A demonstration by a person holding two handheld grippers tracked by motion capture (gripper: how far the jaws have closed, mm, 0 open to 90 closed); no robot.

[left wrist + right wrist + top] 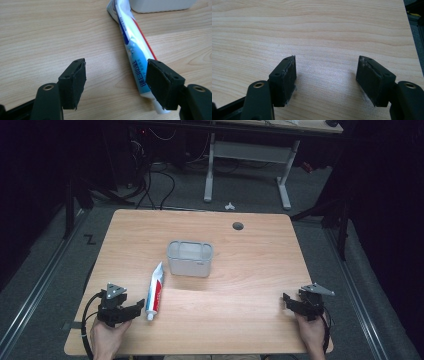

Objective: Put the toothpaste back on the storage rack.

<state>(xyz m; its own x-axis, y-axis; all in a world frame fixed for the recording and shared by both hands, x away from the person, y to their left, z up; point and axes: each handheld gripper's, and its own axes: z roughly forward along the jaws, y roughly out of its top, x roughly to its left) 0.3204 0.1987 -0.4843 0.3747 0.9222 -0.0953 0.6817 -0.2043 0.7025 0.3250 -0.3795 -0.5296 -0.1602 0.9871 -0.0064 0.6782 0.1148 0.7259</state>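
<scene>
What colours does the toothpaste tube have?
White, with blue and red, on the toothpaste tube; clearest in the left gripper view.

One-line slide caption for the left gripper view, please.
Open left gripper at the cap end of a toothpaste tube lying on the wooden table.

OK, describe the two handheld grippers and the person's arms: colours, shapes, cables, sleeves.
Both are black. The left gripper and right gripper each carry a grey three-cornered plate on top and trail a black cable by the wrist. Up close, the fingers are blocky black pads on arms with brass-coloured rivets; the right gripper's pads look scuffed whitish at the edges. The forearms show no sleeves.
</scene>
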